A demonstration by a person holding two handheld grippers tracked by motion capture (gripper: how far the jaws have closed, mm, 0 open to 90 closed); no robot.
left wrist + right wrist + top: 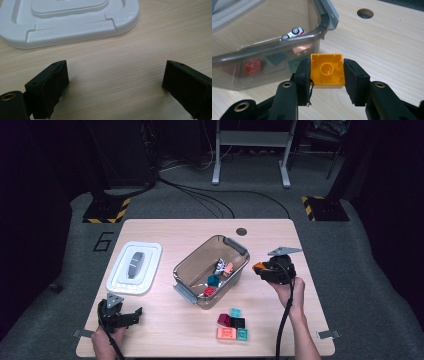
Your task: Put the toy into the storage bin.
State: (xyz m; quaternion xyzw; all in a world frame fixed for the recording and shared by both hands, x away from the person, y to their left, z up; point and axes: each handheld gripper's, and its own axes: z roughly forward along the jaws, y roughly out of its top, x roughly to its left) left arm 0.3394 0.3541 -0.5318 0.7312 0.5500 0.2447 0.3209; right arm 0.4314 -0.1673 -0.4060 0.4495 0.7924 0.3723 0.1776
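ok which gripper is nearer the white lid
Left. The left gripper sits just below the white lid, jaws open over bare table. The right gripper is across the clear bin from it, holding an orange block.

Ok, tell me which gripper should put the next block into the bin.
Right. The right gripper already clamps the orange block beside the clear bin. The left gripper sits open near the white lid, holding nothing.
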